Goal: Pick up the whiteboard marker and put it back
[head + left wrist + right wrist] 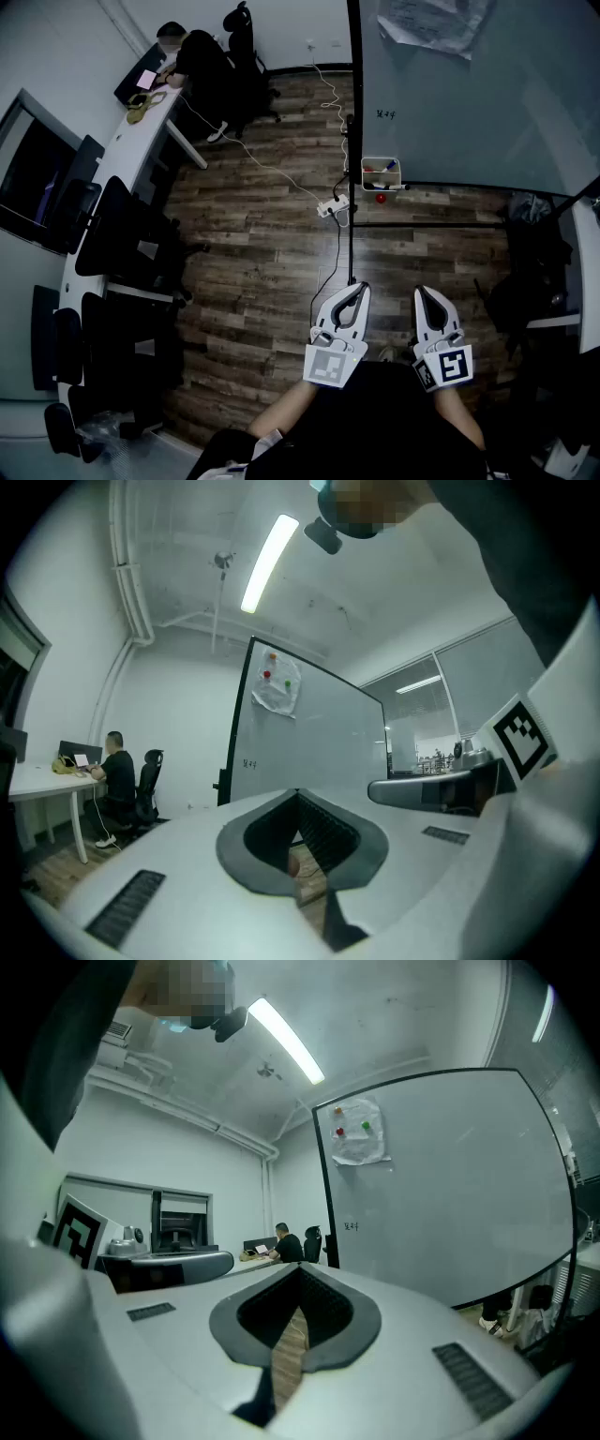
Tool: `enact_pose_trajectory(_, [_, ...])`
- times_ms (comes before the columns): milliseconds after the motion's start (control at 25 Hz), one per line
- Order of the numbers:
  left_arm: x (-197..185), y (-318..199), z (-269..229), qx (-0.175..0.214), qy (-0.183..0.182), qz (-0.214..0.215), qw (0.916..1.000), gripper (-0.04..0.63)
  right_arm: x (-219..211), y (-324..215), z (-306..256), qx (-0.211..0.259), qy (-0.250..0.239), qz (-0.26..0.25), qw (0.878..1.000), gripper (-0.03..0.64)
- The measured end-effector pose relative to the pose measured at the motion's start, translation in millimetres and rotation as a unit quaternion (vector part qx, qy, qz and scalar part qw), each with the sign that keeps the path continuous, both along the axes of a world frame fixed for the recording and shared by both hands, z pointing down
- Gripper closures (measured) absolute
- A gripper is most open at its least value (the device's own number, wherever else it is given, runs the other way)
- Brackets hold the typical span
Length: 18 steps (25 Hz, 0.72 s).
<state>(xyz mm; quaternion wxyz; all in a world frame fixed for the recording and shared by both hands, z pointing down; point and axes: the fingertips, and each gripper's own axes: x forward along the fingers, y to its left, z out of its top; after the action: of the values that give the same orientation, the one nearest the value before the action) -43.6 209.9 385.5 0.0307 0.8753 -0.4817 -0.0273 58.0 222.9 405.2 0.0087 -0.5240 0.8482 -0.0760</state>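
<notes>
The left hand-held gripper and right hand-held gripper are sitting clenched, empty. The tray is hanging well ahead; walking closer before opening the jaws seems wise.

Head view looks steeply down onto the left gripper and right gripper. Each gripper view sits close behind its jaws, facing level. All share the whiteboard ahead and a seated person ahead-left of the grippers.
</notes>
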Motion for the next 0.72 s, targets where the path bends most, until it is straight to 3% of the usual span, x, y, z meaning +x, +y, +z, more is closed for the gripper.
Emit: enact_pose_trajectory(720, [-26.5, 3.1, 7.2, -0.007, 0.005, 0.018, 0.9998, 0.588, -26.9, 1.4, 3.9, -0.001, -0.006, 0.021, 1.0, 0.603])
